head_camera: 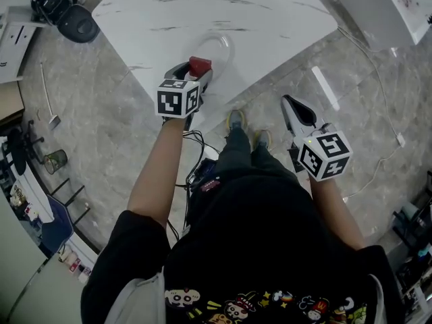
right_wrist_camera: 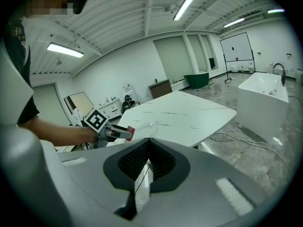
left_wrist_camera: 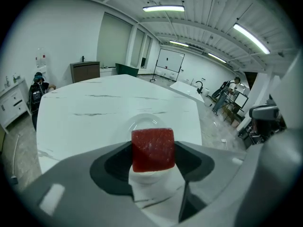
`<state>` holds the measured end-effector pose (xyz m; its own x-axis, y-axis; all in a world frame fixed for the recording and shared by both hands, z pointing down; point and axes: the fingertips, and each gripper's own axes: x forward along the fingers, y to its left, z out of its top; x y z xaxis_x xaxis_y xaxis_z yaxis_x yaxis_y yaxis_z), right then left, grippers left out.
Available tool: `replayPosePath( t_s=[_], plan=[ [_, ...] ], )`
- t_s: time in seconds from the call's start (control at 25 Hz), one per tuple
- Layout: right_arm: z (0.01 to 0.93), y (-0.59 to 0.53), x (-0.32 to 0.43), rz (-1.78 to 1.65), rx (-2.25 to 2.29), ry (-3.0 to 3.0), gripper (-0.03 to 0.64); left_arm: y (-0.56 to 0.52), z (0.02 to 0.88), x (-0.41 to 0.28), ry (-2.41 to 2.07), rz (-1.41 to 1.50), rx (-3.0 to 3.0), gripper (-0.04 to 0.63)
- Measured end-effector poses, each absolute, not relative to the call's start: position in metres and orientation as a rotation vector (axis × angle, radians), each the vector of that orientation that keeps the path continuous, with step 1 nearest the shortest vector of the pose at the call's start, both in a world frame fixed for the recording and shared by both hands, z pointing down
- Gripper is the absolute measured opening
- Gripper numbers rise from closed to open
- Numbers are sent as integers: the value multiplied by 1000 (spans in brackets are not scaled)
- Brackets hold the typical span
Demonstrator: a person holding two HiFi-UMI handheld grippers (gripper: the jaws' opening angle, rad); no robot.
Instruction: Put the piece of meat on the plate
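My left gripper is shut on a red cube of meat, held over the near corner of the white marble table. In the left gripper view the meat fills the gap between the jaws, and the clear glass plate lies on the table just beyond it. From the head view the plate is right past the meat. My right gripper hangs off the table over the floor, jaws closed with nothing in them. The right gripper view shows the left gripper with the meat near the plate.
The floor is grey stone tile, with a white cable trailing at the right. A white tub stands beyond the table on the right. Bags and a chair sit at the far left, with clutter along the left wall.
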<state>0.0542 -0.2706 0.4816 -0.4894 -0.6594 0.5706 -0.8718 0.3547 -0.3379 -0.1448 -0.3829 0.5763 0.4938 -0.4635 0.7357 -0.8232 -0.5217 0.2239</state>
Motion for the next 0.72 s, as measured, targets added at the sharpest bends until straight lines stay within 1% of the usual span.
replayPosePath(
  t_s=[0.36, 0.72],
  plan=[
    [487, -265, 64, 925, 1419, -2244, 23, -400, 602, -134, -997, 930, 2158, 380],
    [492, -254, 86, 963, 1501, -2203, 23, -415, 606, -120, -969, 1023, 2197, 380]
  ],
)
